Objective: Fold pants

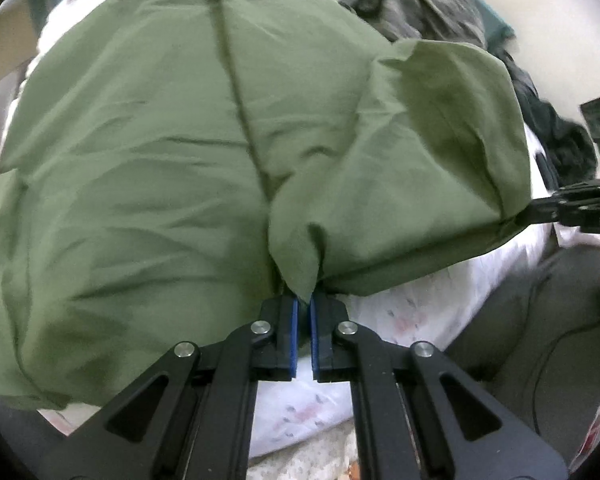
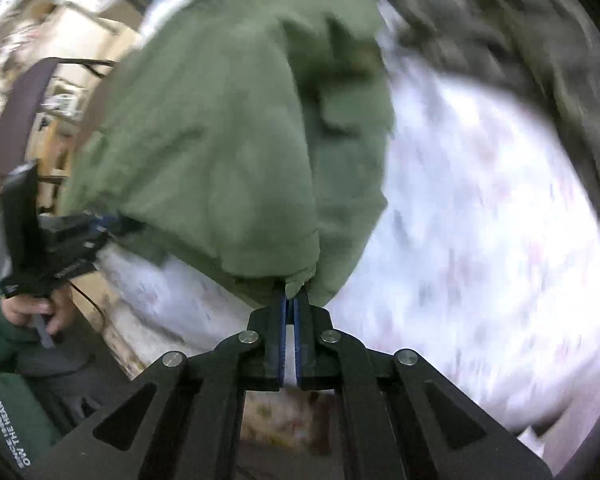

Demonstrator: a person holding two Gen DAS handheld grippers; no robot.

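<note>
Olive green pants (image 1: 172, 152) lie spread over a white flowered bed sheet (image 1: 412, 316). My left gripper (image 1: 304, 300) is shut on a pinched fold at the pants' near edge, its blue pads tight on the cloth. In the same view, my right gripper (image 1: 540, 210) grips another corner of the pants at the far right. The right wrist view is blurred: there my right gripper (image 2: 290, 300) is shut on a bunched edge of the pants (image 2: 220, 140), which hang lifted off the sheet (image 2: 480, 240). At the left, my left gripper (image 2: 100, 222) holds the other edge, carried by a hand in a green sleeve (image 2: 28, 312).
Dark grey and black clothes (image 1: 416, 0) are heaped at the back of the bed, also blurred in the right wrist view as dark clothes (image 2: 520, 40). The bed's near edge and a grey floor area (image 1: 540, 320) lie below. Shelves and clutter (image 2: 40, 60) stand at the left.
</note>
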